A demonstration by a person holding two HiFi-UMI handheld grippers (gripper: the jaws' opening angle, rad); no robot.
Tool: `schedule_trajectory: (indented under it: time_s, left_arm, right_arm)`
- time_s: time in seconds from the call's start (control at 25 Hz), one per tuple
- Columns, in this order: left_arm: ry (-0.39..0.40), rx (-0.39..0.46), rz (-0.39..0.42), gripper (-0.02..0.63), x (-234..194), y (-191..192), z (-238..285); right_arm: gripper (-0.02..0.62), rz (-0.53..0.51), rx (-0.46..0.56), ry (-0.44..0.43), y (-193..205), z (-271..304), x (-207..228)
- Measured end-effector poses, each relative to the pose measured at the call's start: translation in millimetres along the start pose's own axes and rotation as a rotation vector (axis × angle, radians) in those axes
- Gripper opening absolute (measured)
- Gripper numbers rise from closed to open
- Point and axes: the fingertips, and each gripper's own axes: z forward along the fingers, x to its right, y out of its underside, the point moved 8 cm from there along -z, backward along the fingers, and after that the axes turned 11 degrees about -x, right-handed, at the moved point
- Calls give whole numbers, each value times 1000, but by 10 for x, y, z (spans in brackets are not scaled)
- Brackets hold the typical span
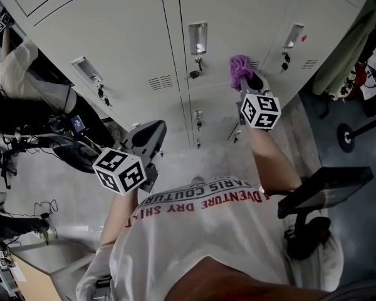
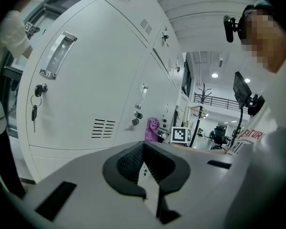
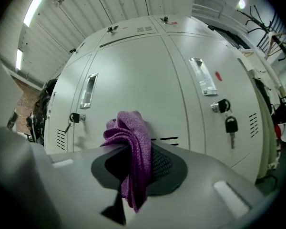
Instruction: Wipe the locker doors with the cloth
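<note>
Now, you are working with a cloth (image 1: 240, 66) that is looking soft, light and floppy. I judge it will be bunching and slipping out of a loose pinch, so you should be taking it by a thick gathered fold, leaving a good wad free ahead of the jaws to meet the metal. The locker doors (image 1: 113, 33) are looking hard and smooth, so the cloth will likely be gliding over them and snagging only at handles, keys and vents.

On your left, the left gripper (image 1: 151, 130) is hanging back from the doors. Its jaws are drawn together to a thin slit with nothing between them, and it is touching nothing. Moving across to the middle door (image 3: 133, 70), the purple cloth is sitting right in front of the vent slots (image 3: 169, 139), either against the panel or just short of it; I cannot tell which. The right gripper (image 3: 133, 163) is pinching it, the jaws squeezing a folded wad while one tail is drooping down between them. Further right, a key (image 3: 231, 125) is dangling from the next door's lock, clear of the cloth.
</note>
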Motion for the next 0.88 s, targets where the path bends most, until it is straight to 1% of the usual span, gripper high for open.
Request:
schedule_trajectory:
  time_s: [0.16, 0.24, 0.36, 0.48, 0.56, 0.68, 0.8, 0.88]
  left_arm:
    - [-2, -7, 0, -2, -22, 0, -19]
    - [-2, -7, -1, 0, -27, 1, -13]
    - [2, -14, -7, -1, -13, 19, -11]
    - [8, -14, -12, -2, 60, 25, -43]
    - [11, 1, -3, 0, 170, 5, -104]
    - [25, 36, 28, -1, 415, -14, -266]
    - [43, 62, 44, -1, 758, 107, -515]
    - [61, 80, 53, -1, 1014, 218, -710]
  right_arm:
    - [48, 84, 0, 109, 22, -99, 434]
    - [48, 92, 0, 140, 10, -128, 573]
    - [48, 82, -16, 148, -2, -138, 607]
    - [48, 91, -39, 124, -43, -194, 558]
    - [48, 74, -37, 66, -135, -330, 441]
    - [48, 38, -36, -82, -345, -730, 110]
    - [48, 5, -70, -249, -515, -1340, -330]
    - [48, -9, -93, -345, -586, -1805, -637]
